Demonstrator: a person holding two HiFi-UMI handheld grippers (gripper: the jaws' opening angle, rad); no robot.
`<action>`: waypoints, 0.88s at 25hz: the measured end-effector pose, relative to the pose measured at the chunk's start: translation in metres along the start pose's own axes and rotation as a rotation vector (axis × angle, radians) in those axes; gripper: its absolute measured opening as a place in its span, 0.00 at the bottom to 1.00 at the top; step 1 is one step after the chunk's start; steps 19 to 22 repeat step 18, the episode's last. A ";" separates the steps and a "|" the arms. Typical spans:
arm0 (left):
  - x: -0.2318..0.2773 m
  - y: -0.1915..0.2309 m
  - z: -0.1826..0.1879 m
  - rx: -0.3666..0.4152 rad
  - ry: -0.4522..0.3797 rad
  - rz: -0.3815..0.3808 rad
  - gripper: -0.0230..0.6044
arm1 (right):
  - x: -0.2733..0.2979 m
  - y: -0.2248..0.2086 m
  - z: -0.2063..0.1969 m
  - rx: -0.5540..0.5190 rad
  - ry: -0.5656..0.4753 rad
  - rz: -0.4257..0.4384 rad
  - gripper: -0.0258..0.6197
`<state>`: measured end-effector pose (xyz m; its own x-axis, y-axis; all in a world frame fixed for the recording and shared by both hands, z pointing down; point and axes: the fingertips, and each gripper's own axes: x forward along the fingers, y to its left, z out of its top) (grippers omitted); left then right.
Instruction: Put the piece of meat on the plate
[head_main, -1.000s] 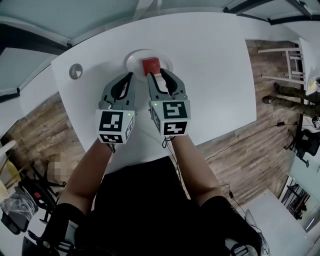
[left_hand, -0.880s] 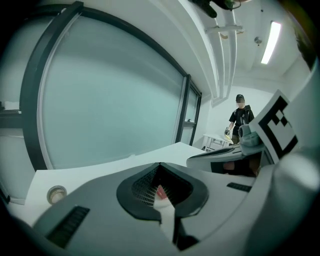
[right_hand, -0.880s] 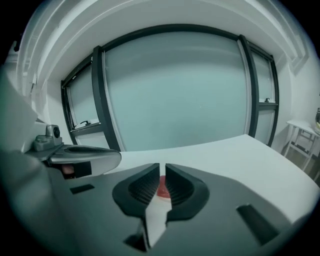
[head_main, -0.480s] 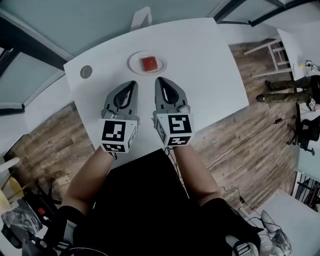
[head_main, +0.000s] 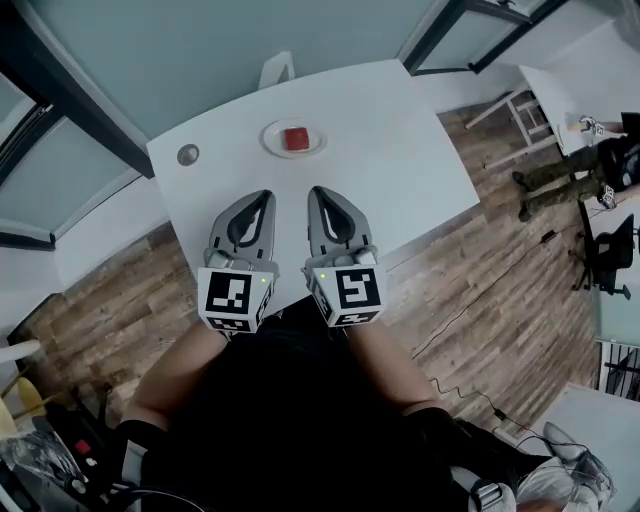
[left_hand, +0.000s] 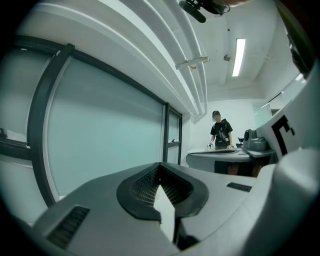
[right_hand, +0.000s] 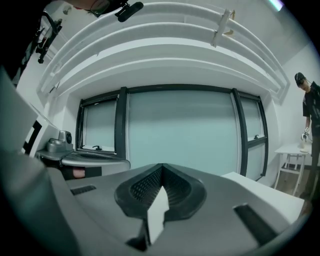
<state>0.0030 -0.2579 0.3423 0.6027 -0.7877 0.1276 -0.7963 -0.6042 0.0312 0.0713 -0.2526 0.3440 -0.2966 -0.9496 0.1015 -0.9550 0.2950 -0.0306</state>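
A red piece of meat (head_main: 295, 138) lies on a small white plate (head_main: 273, 142) at the far side of the white table (head_main: 400, 150) in the head view. Both grippers hang side by side well back from it, over the table's near edge. My left gripper (head_main: 262, 196) is shut with nothing in it. My right gripper (head_main: 318, 192) is shut and empty too. In the left gripper view the jaws (left_hand: 161, 167) meet at their tips, pointing at a glass wall. The right gripper view shows its jaws (right_hand: 161, 169) closed the same way.
A small grey round disc (head_main: 187, 154) sits at the table's left corner. A white chair (head_main: 278, 66) stands behind the table. Wooden floor surrounds it, with a white stool (head_main: 520, 105) and a person (head_main: 570, 160) at the right. Another person (left_hand: 221, 131) stands at a far counter.
The right gripper let go of the meat on the plate and shut. Both grippers drew back toward me and rose, away from the plate.
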 end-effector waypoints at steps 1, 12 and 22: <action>-0.005 -0.001 0.004 0.005 -0.010 -0.002 0.04 | -0.005 0.003 0.004 -0.005 -0.011 -0.001 0.04; -0.034 -0.018 0.023 0.046 -0.073 -0.023 0.04 | -0.031 0.019 0.023 -0.027 -0.056 -0.009 0.04; -0.036 -0.024 0.026 0.047 -0.084 -0.040 0.04 | -0.037 0.018 0.025 -0.029 -0.064 -0.027 0.04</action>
